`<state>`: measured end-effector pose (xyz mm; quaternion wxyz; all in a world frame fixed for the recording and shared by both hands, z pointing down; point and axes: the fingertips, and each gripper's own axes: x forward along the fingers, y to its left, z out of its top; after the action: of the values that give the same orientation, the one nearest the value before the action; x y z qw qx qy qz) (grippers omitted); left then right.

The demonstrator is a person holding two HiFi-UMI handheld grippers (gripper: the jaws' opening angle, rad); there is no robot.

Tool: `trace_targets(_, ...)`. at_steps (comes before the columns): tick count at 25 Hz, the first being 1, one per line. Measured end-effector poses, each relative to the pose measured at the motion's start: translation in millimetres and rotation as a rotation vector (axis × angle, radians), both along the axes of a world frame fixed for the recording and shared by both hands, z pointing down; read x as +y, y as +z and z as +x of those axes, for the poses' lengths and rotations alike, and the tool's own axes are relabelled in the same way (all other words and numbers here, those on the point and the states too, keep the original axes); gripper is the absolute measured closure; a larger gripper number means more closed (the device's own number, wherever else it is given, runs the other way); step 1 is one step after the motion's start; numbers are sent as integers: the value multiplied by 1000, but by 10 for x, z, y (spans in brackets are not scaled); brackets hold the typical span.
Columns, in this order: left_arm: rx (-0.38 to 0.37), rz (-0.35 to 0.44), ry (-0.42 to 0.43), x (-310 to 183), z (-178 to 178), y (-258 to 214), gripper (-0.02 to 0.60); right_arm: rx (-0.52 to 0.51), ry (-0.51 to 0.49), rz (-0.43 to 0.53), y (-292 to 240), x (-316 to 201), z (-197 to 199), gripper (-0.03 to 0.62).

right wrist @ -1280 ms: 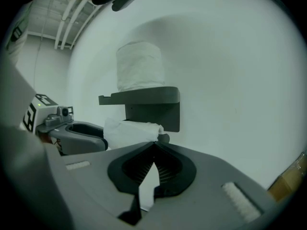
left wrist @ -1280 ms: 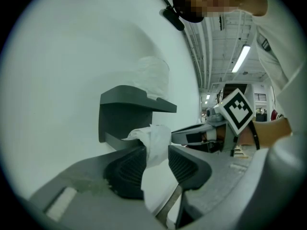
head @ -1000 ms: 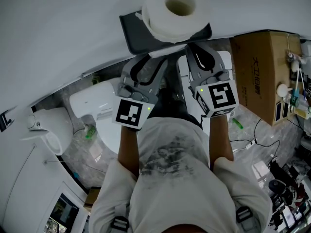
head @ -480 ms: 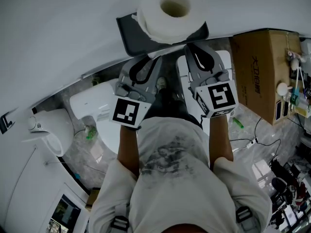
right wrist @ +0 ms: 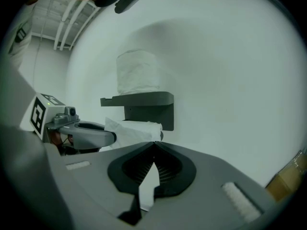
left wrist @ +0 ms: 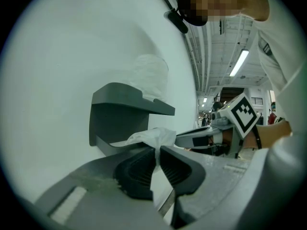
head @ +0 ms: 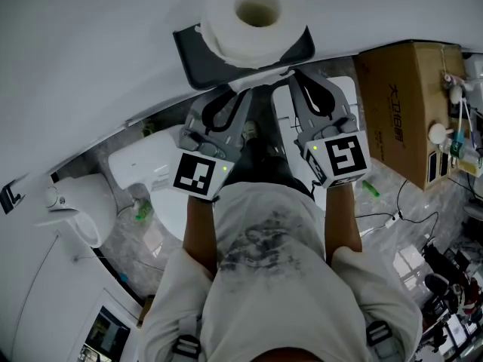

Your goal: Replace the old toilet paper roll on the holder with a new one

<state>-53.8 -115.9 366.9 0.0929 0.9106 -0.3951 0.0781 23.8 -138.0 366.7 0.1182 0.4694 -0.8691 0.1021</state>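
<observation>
Because the wall [head: 90, 51] is right behind everything, no room is left for pushing forward. The dark holder [head: 192, 55] is fixed to that wall. The new roll [head: 253, 17] is stood on the holder's flat top. It looks big, soft and light, and it could be squashed, so it is best taken gently by its sides. The old roll [right wrist: 136, 131] is hung under that top, and it looks almost used up. Its loose paper [left wrist: 148, 137] is thin and could be torn easily, so it should not be tugged hard. The fingers [left wrist: 136, 171] of the left gripper [left wrist: 156, 152] have just been closing, and the loose paper is now pinched between them, at the holder's front edge. The fingers [right wrist: 129, 169] of the right gripper [right wrist: 153, 145] are shut tight, just in front of the old roll's right end; whether any paper is caught there cannot be told. Open room is found under the holder and back toward the person.
</observation>
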Motion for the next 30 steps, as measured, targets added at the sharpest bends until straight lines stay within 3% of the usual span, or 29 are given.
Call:
trace_targets(10,10,1,26,-12,155,-17,554,-4,33,9,-22,92,182,594)
trace_targets(30,7,5,-4,-60,342,-45,558,-10,67,8,-72,217,356,594)
